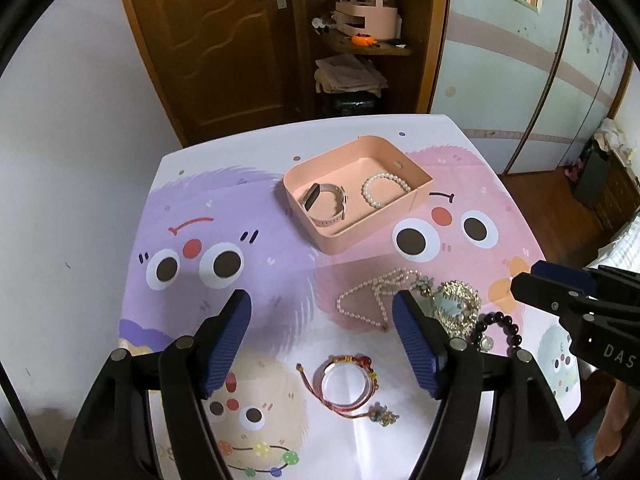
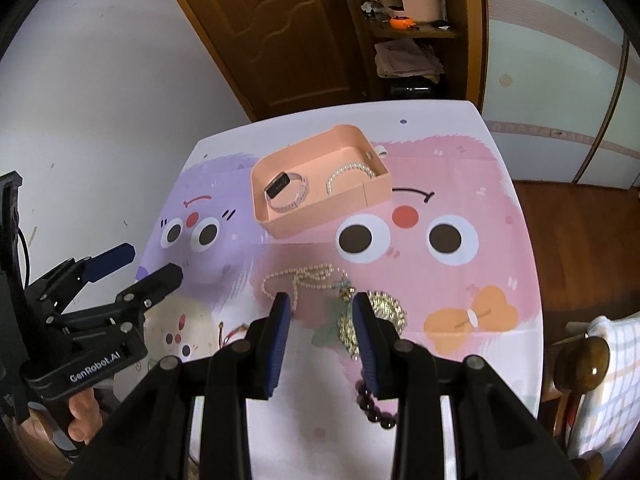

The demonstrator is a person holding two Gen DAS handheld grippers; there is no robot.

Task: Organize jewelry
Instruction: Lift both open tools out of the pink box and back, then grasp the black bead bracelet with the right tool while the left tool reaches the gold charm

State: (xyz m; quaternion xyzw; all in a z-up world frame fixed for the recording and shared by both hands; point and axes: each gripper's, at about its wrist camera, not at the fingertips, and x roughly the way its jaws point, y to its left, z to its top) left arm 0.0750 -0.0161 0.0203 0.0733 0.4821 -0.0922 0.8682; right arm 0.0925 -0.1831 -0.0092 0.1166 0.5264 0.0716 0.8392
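Observation:
A pink tray [image 1: 384, 226] [image 2: 320, 226] sits at the table's far middle and holds a watch [image 1: 329, 205] [image 2: 287, 191] and a pearl bracelet [image 1: 385, 189] [image 2: 349, 174]. On the table lie a pearl necklace [image 1: 370, 300] [image 2: 306, 276], a gold brooch [image 1: 460, 306] [image 2: 386, 312], a dark bead bracelet [image 1: 498, 330] [image 2: 376, 408] and a red woven bracelet [image 1: 346, 380]. My left gripper [image 1: 322, 312] is open and empty above the red bracelet. My right gripper [image 2: 320, 312] is open and empty above the brooch pile; it also shows in the left wrist view [image 1: 532, 280].
The table [image 1: 256, 220] has a cartoon monster cover. A white wall stands to the left and a brown door [image 1: 224, 40] and a shelf with a pink organizer [image 1: 366, 12] behind. A wooden chair knob [image 2: 584, 364] with a checked cloth is at right.

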